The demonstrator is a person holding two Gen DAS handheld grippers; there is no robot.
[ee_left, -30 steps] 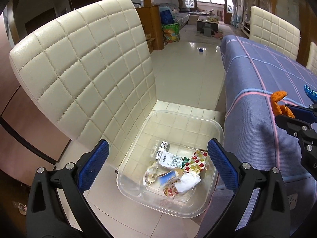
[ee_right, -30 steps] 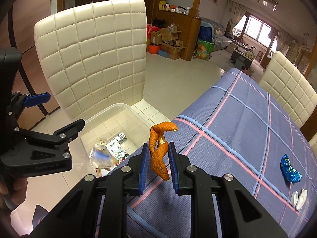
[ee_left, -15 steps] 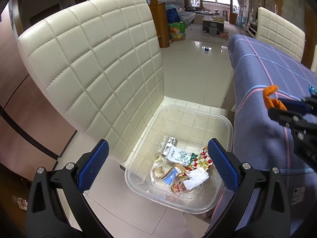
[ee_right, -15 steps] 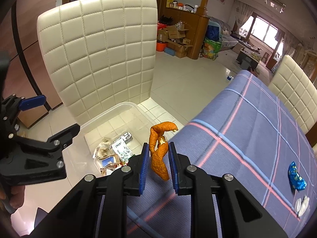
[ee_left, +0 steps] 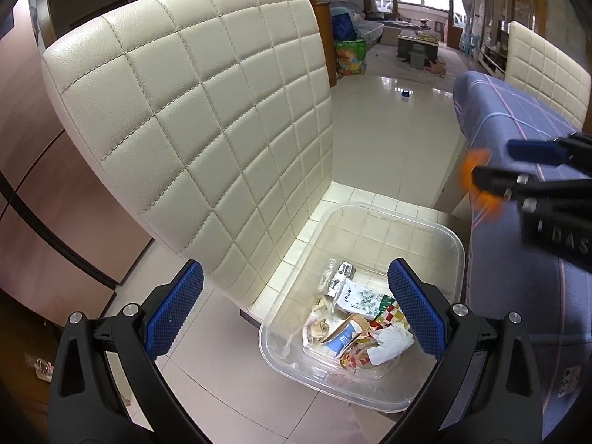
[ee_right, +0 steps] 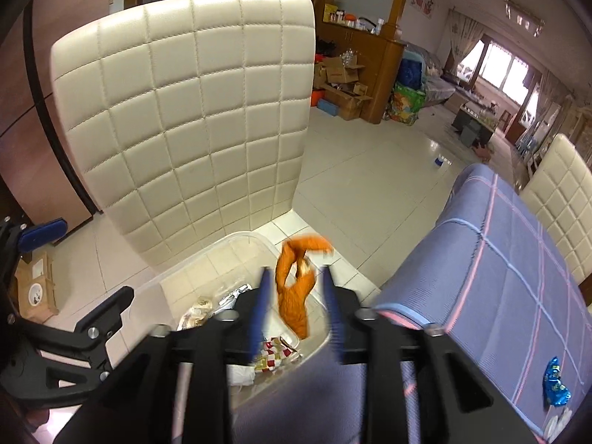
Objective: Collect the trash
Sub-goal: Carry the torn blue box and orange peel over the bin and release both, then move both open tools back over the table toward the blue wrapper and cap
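Left gripper (ee_left: 296, 310) gaping wide, empty, over clear bin (ee_left: 457, 244) on chair seat; right gripper (ee_right: 296, 309) jaws just opening, orange peel (ee_right: 296, 288) loose between, long axis upright, above bin's right edge.

cream quilted chair (ee_left: 192, 122), blue checked tablecloth (ee_right: 518, 259), cardboard boxes (ee_right: 340, 81), glossy tiled floor (ee_left: 392, 137)

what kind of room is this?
Likely a home dining area open to a living room: quilted cream chair, table under a blue plaid cloth, sofa and coffee table near the window.
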